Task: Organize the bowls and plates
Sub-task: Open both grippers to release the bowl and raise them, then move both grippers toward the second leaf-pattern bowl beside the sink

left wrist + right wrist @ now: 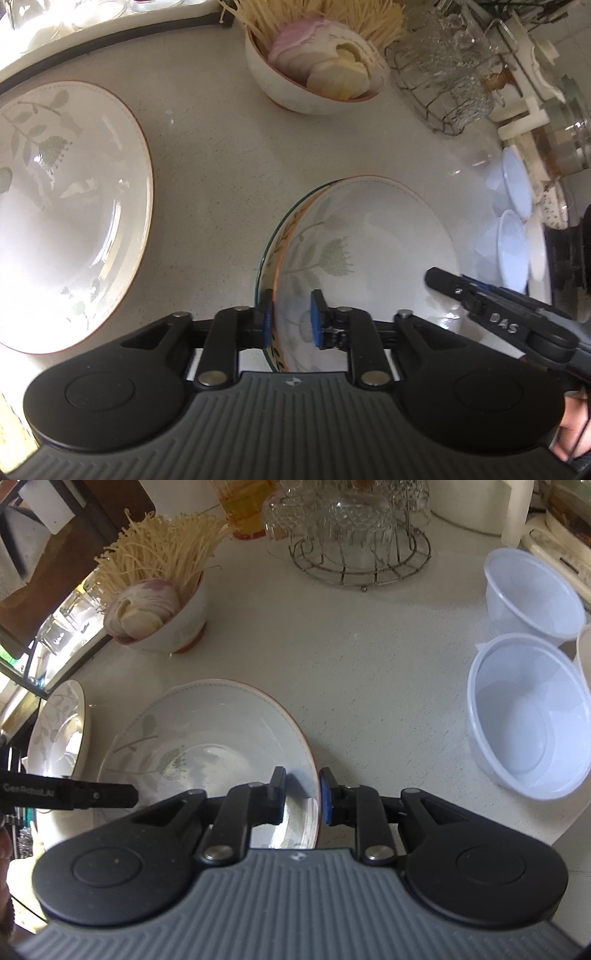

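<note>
I am letting both grippers, left gripper [291,319] and right gripper [302,796], stand slack astride the floral plate [207,738] rim, so it nests on the plate beneath.

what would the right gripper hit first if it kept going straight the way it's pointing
Probably the leaf-patterned bowl: the right gripper already straddles its near rim, so pushing on would likely run it down the rim; depth is hard to judge.

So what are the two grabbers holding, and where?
Nothing seems gripped: left gripper and right gripper straddle opposite rims of the floral plate without squeezing; it rests on another dish.
</note>
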The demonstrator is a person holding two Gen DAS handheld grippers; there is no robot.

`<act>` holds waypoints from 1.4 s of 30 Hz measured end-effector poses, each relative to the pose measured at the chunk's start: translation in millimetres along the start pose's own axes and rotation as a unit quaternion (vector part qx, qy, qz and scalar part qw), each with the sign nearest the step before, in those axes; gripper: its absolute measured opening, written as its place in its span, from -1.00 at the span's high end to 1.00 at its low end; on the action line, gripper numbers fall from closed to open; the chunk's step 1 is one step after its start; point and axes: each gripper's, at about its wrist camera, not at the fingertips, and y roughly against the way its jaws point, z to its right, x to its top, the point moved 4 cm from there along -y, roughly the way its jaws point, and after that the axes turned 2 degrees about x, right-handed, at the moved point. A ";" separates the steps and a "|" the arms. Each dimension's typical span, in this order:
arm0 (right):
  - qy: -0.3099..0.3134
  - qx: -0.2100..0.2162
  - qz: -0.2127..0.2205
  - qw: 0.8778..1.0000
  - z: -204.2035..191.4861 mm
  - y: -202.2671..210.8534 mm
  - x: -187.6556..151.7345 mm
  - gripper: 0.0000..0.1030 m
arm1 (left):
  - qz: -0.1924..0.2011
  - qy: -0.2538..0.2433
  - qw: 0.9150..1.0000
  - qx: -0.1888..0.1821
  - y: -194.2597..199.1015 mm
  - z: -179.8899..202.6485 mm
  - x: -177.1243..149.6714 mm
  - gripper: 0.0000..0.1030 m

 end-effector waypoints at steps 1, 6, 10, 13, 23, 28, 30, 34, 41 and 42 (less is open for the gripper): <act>0.005 0.001 -0.001 1.000 -1.6 0.1 0.6 0.57 | -0.001 0.003 1.000 -0.002 1.8 -0.4 -0.8 0.40; 0.006 -0.001 -0.003 1.000 -2.9 -0.9 2.2 0.56 | 0.002 0.008 1.000 -0.013 10.9 -0.3 -8.5 0.16; -0.002 -0.004 -0.001 1.000 -2.1 0.9 3.8 0.56 | 0.016 0.000 1.000 -0.005 20.7 2.0 -15.3 0.05; 0.000 -0.011 0.007 1.000 -4.3 5.1 3.4 0.56 | 0.033 -0.001 0.999 -0.001 29.8 -0.6 -19.4 0.05; 0.004 -0.007 0.074 0.997 -19.5 52.8 16.2 0.56 | 0.135 -0.035 0.990 0.022 92.1 7.7 -23.1 0.05; 0.013 0.001 0.119 0.993 -38.7 87.7 26.0 0.56 | 0.174 -0.061 0.983 0.017 122.1 18.5 -24.6 0.05; 0.009 0.010 0.133 0.991 -45.4 101.5 27.5 0.56 | 0.187 -0.072 0.980 0.012 134.7 23.7 -28.5 0.05; 0.008 0.021 0.158 0.987 -58.3 126.2 26.4 0.56 | 0.208 -0.092 0.974 0.004 154.4 31.3 -37.5 0.05; 0.029 0.045 0.177 0.983 -68.8 159.0 14.9 0.56 | 0.244 -0.098 0.965 0.011 181.1 45.4 -56.1 0.05; 0.034 0.049 0.178 0.982 -68.8 162.5 13.1 0.56 | 0.249 -0.094 0.964 0.012 184.3 47.4 -59.3 0.05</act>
